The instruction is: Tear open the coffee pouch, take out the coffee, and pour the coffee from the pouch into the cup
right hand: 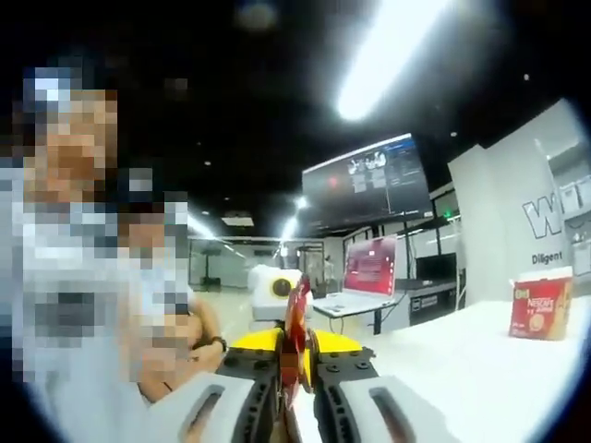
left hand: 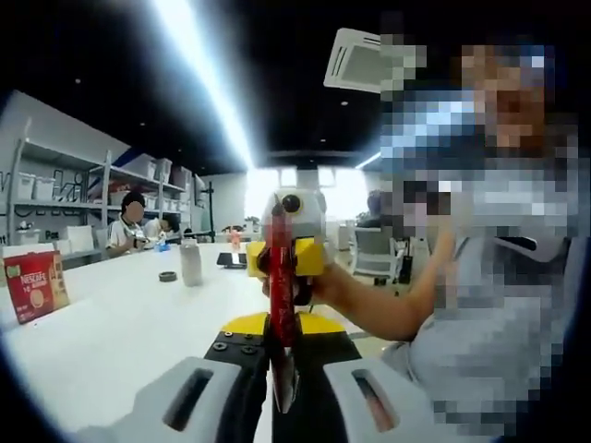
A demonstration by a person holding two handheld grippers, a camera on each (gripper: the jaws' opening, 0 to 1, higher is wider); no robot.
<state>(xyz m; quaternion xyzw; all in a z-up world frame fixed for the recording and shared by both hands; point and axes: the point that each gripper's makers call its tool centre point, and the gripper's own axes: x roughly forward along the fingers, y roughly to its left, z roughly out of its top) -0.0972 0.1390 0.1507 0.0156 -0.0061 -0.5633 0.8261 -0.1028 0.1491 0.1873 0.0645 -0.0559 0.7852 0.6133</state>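
Red coffee pouch (left hand: 282, 305) clamped between facing left gripper (left hand: 282, 388), right gripper (right hand: 295, 388).

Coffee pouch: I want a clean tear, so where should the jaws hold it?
Hold the coffee pouch at its two opposite ends, one gripper per end, as now: left gripper and right gripper face each other along the thin flat sachet, leaving the middle free.

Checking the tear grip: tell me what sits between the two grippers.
The red coffee pouch, pinched by left gripper and right gripper, spans them in the left gripper view.
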